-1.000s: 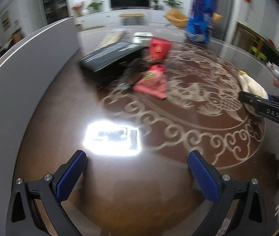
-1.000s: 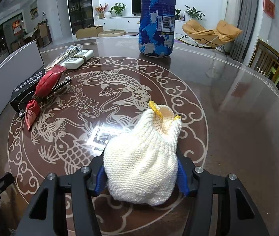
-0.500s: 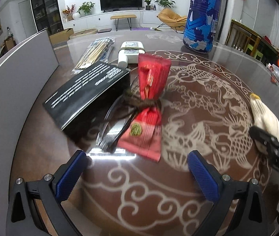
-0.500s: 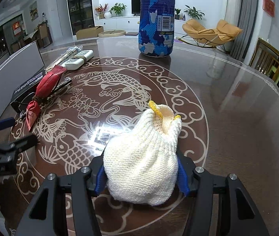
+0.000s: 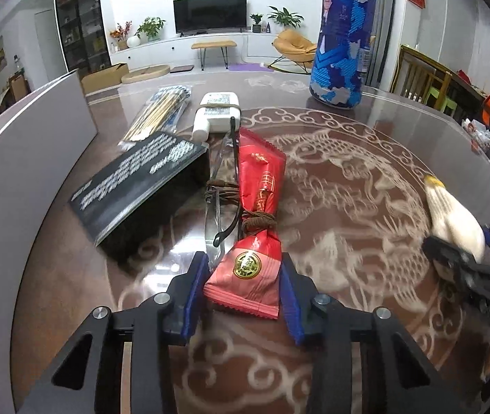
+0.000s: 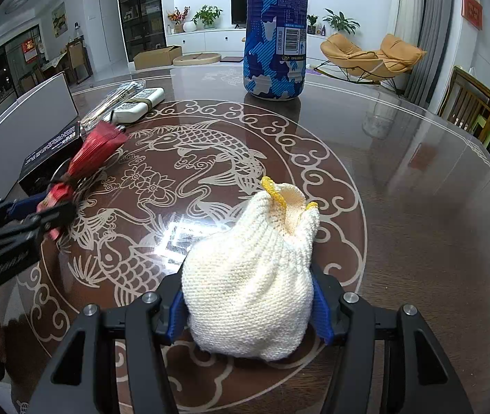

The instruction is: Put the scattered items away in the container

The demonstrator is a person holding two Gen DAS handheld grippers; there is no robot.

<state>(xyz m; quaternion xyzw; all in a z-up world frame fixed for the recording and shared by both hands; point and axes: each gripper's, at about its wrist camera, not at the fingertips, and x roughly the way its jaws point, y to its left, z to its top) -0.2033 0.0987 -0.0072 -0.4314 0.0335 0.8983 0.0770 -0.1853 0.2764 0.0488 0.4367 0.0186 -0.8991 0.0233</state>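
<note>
A red snack packet [image 5: 258, 186], tied round its middle with brown cord, lies on the patterned brown table [image 5: 348, 207]. My left gripper [image 5: 243, 276] is closing, and both blue pads meet the sides of the packet's near end. A pair of glasses [image 5: 219, 207] lies against the packet's left side, one lens close to the left pad. My right gripper [image 6: 248, 314] is shut on a cream knitted pouch [image 6: 248, 276] with a yellow rim, which rests on the table. A tall grey container wall [image 5: 20, 158] stands at the left.
A black box [image 5: 141, 186] lies left of the packet. Behind it are a white bundled device [image 5: 217, 114] and a clear pack of sticks [image 5: 158, 114]. A tall blue canister [image 5: 343, 34] stands at the back. The right gripper with the pouch [image 5: 452, 214] sits to the right.
My left gripper moved forward to the red packet, and its wide-open jaws narrowed onto the packet's near end. The right gripper and pouch stayed still.
</note>
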